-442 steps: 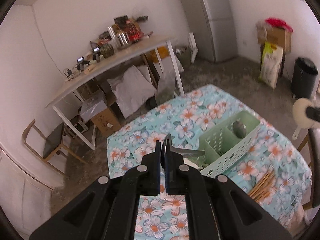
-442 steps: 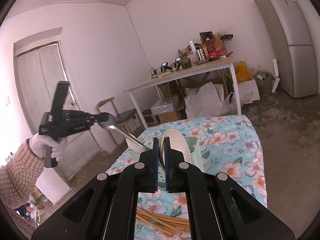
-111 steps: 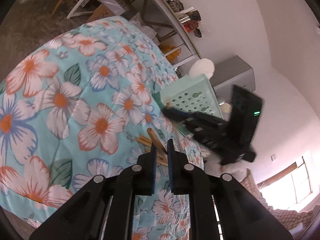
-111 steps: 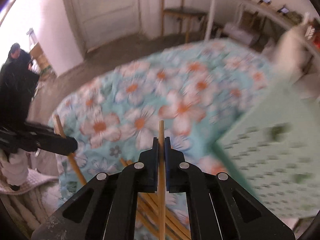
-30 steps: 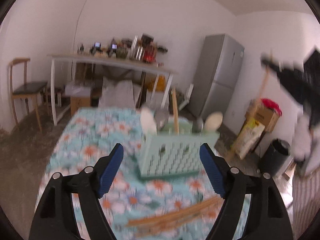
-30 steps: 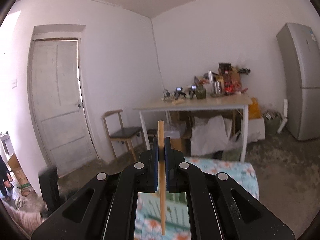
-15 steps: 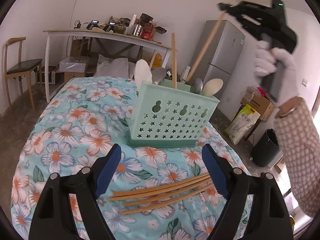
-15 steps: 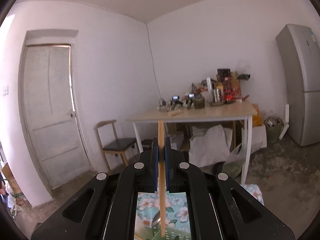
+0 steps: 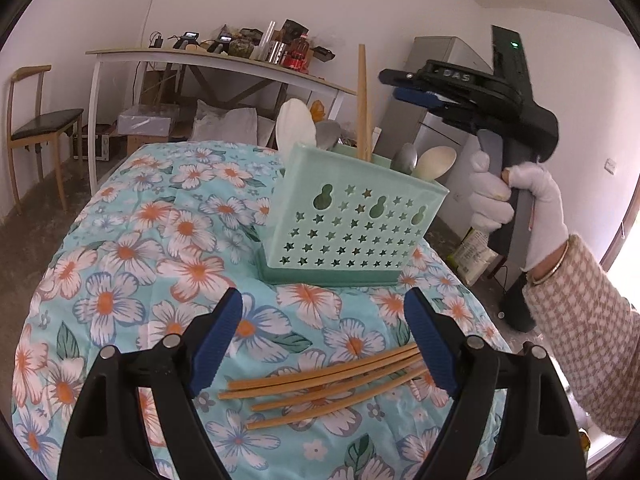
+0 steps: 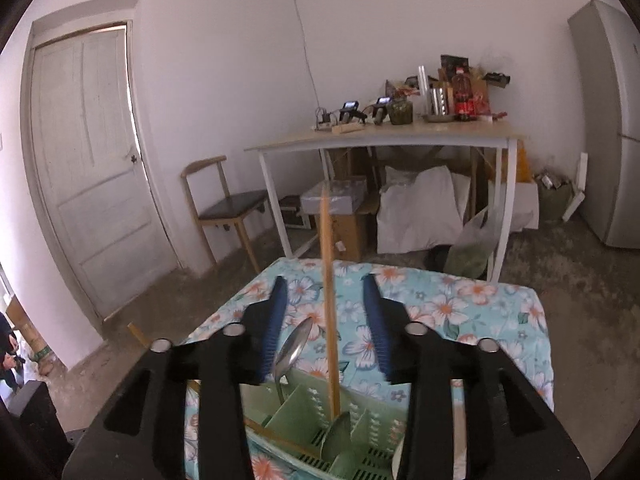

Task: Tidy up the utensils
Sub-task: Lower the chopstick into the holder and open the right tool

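Left wrist view
- Left gripper (image 9: 324, 336): jaws stand wide apart with nothing between them, hanging over the flowered tablecloth (image 9: 132, 248).
- Loose chopsticks (image 9: 324, 384): a bundle of wooden sticks lying flat on the cloth, just in front of the left gripper's blue pads, fanned a little at the near ends.
- Green caddy (image 9: 352, 224): a perforated holder with star and gourd cut-outs, standing on the cloth beyond the loose chopsticks.
- Caddy contents: a white spoon (image 9: 296, 124) and a metal spoon (image 9: 404, 158) stand bowl-up; a cream spoon (image 9: 438, 160) leans at the right end; upright chopsticks (image 9: 363, 104) rise from the middle.
- Right gripper (image 9: 412, 88): held above and to the right of the caddy by a white-gloved hand (image 9: 516, 200) with a checked sleeve (image 9: 588, 344); it touches none of the utensils.
- Background: a white side table (image 9: 220, 64) with clutter, a chair (image 9: 36, 128), a grey fridge (image 9: 436, 92).

Right wrist view
- Right gripper (image 10: 326, 320): jaws are opening; the pads stand clear on both sides of the upright chopsticks (image 10: 330, 312), pressing on nothing.
- Upright chopsticks: lower ends sit inside a compartment of the green caddy (image 10: 320, 428), directly below the gripper.
- Metal spoon (image 10: 294, 348): leans in a left compartment.
- Room: door (image 10: 92, 160), chair (image 10: 228, 200), side table (image 10: 384, 140).
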Motion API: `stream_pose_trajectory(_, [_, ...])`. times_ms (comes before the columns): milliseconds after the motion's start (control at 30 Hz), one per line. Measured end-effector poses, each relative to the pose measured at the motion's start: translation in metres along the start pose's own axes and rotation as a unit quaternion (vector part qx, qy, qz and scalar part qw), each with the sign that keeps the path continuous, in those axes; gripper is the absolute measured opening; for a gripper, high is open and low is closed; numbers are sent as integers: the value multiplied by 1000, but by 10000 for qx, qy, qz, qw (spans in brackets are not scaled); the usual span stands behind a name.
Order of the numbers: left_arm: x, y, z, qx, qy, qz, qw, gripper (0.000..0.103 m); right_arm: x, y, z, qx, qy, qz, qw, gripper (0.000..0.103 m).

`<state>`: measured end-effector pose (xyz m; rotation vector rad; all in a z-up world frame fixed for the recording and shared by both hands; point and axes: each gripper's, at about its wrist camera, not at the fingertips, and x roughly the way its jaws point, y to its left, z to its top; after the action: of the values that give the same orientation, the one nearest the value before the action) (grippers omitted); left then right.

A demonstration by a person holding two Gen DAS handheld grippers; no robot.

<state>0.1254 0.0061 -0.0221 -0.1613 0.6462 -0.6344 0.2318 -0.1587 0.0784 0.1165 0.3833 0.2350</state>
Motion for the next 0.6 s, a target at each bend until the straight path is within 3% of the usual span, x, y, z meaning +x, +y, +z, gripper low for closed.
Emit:
stream_pose_trajectory(267, [-6, -4, -1, 30, -98, -6, 9999, 81, -51, -8, 3, 321, -411, 28, 9986, 50])
stream_pose_trajectory(367, [-8, -7, -1, 77, -112, -6, 9999, 81, -80, -8, -11, 415, -451, -9, 9981, 52])
stream_pose_trajectory(500, [-8, -9, -1, 128, -121, -4, 9998, 81, -103, -9, -40, 624, -271, -66, 9977, 57])
stream_pose_trajectory(600, [-8, -10, -4, 139, -81, -2, 9999, 81, -110, -12, -77, 938, 139, -178, 9953, 59])
